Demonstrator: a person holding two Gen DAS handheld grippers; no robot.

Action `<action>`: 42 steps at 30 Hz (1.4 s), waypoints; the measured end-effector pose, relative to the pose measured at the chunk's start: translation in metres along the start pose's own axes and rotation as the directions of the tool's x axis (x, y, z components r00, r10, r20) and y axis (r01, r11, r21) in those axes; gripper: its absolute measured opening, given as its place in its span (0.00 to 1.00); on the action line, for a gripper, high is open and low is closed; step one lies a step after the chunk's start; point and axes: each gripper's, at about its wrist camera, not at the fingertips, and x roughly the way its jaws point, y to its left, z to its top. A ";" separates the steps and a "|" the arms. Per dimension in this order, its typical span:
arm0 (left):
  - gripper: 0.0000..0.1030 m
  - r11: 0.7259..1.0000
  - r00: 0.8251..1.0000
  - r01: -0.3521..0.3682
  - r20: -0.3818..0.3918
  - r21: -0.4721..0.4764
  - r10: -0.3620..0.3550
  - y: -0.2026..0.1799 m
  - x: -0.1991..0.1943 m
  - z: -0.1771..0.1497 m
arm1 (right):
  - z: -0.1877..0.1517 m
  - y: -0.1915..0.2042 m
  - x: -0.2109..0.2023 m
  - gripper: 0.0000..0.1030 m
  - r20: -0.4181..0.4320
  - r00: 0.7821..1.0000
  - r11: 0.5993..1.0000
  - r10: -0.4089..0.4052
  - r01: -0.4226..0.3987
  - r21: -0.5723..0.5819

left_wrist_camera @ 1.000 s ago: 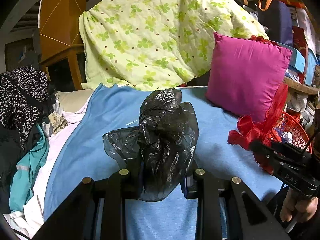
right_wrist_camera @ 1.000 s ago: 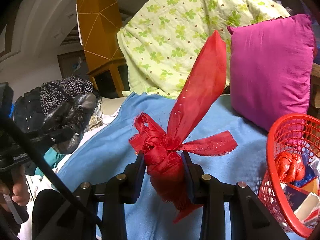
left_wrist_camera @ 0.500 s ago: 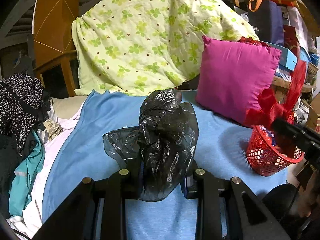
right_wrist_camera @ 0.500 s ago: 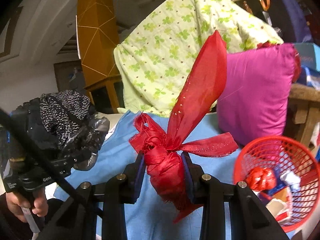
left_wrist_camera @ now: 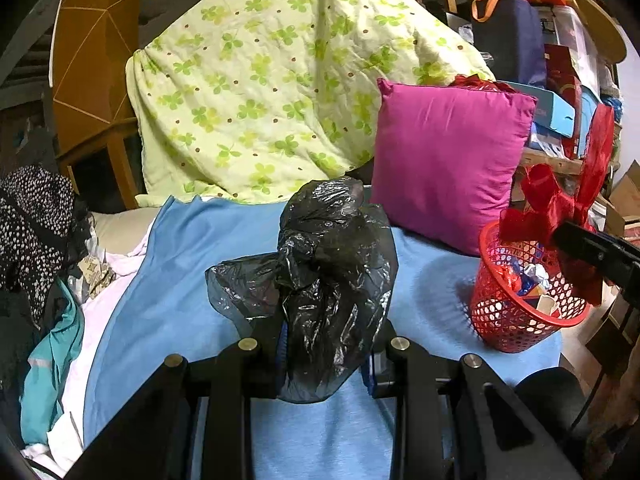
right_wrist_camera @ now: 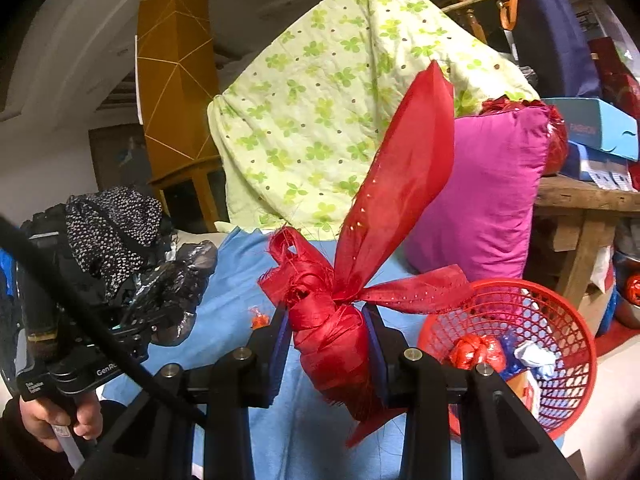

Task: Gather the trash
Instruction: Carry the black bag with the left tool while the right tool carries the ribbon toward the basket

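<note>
My left gripper (left_wrist_camera: pixel 324 350) is shut on a crumpled black plastic bag (left_wrist_camera: pixel 328 272) and holds it above the blue sheet (left_wrist_camera: pixel 168 292). My right gripper (right_wrist_camera: pixel 326 330) is shut on a knotted red ribbon bundle (right_wrist_camera: pixel 332 336), whose long tail (right_wrist_camera: pixel 404 176) sticks up. A red mesh basket (right_wrist_camera: pixel 560 396) holding several wrappers stands to the right, close beside the right gripper. In the left wrist view the basket (left_wrist_camera: pixel 504 320) is at the right, with the red ribbon bundle (left_wrist_camera: pixel 556 200) held just above its rim. The left gripper with its bag (right_wrist_camera: pixel 176 284) shows at the left of the right wrist view.
A magenta pillow (left_wrist_camera: pixel 444 164) and a green clover quilt (left_wrist_camera: pixel 280 92) stand behind. Piled clothes (left_wrist_camera: pixel 36 220) lie at the left. A small orange scrap (right_wrist_camera: pixel 258 320) lies on the sheet. A cluttered wooden table (right_wrist_camera: pixel 580 196) is at the right.
My right gripper has carried the red ribbon bundle rightward toward the basket. The left gripper has shifted a little, still holding the black bag.
</note>
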 end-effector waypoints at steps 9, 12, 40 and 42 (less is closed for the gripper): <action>0.30 0.999 1.000 0.026 0.011 0.036 -0.026 -0.022 -0.006 0.007 | 0.004 -0.010 -0.024 0.36 0.055 0.998 1.000 -0.020 0.019 0.021; 0.29 0.999 0.999 0.038 0.011 0.039 -0.039 -0.028 -0.007 0.009 | 0.005 -0.015 -0.028 0.36 0.065 0.997 0.999 -0.029 0.027 0.029; 0.30 0.990 0.997 0.074 0.013 0.122 -0.076 -0.060 -0.009 0.022 | 0.008 -0.049 -0.056 0.36 0.094 0.990 0.991 -0.104 0.095 0.095; 0.30 0.989 0.997 0.075 0.014 0.126 -0.077 -0.062 -0.009 0.022 | 0.008 -0.050 -0.056 0.36 0.094 0.990 0.990 -0.107 0.098 0.100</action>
